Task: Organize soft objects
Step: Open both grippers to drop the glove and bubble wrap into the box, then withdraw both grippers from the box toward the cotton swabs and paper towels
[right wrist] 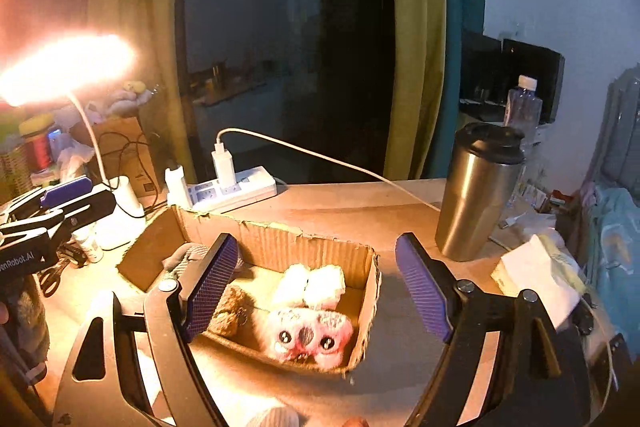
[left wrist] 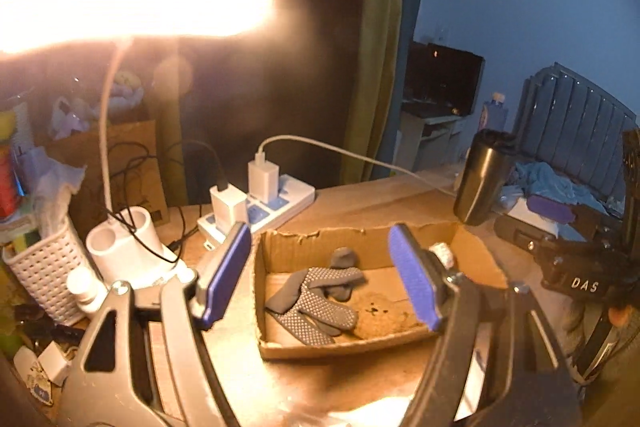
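A shallow cardboard box [left wrist: 344, 347] sits on the wooden desk. In the left wrist view a grey dotted glove [left wrist: 316, 301] lies in its left part. My left gripper [left wrist: 324, 277] is open and empty, hovering above the box's near left side. In the right wrist view the box [right wrist: 370, 291] holds a pink and white plush toy [right wrist: 308, 323] and a brown knitted item [right wrist: 228, 311]; the grey glove [right wrist: 180, 257] shows behind my left finger. My right gripper [right wrist: 320, 295] is open and empty above the plush. The left gripper [right wrist: 60, 203] also shows at the left.
A steel tumbler [right wrist: 476, 191] stands right of the box. A white power strip [right wrist: 228, 193] with chargers and cables lies behind it. A lit desk lamp [left wrist: 132, 239], a white basket [left wrist: 44, 267] and clutter fill the left. Tissues [right wrist: 536, 279] lie at the right.
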Demonstrator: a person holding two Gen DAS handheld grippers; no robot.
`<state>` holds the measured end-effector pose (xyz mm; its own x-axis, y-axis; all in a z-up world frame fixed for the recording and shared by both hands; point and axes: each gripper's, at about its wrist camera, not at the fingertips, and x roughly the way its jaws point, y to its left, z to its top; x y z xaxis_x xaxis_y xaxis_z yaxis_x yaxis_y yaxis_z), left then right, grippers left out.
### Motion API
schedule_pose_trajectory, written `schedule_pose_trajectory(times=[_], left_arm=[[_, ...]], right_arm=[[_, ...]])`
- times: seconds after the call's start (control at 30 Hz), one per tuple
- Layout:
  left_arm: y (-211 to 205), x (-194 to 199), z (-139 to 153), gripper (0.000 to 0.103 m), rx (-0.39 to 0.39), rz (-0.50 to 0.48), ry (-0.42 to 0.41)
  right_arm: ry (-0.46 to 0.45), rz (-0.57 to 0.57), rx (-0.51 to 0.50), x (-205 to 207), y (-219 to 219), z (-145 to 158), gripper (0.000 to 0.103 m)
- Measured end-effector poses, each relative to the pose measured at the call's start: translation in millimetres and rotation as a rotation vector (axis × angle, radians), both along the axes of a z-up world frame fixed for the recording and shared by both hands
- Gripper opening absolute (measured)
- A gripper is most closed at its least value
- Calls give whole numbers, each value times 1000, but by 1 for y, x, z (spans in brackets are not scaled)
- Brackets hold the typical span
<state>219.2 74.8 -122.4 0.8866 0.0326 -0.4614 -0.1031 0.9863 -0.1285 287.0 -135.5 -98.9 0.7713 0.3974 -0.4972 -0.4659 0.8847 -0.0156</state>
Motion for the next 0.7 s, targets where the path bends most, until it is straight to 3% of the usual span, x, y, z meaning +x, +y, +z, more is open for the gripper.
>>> schedule_pose_trajectory(times=[0.7], left_arm=[[-23,-65,47,74,31,-28,-124]], right_arm=[[-101,18,18,-68,-9,46,84]])
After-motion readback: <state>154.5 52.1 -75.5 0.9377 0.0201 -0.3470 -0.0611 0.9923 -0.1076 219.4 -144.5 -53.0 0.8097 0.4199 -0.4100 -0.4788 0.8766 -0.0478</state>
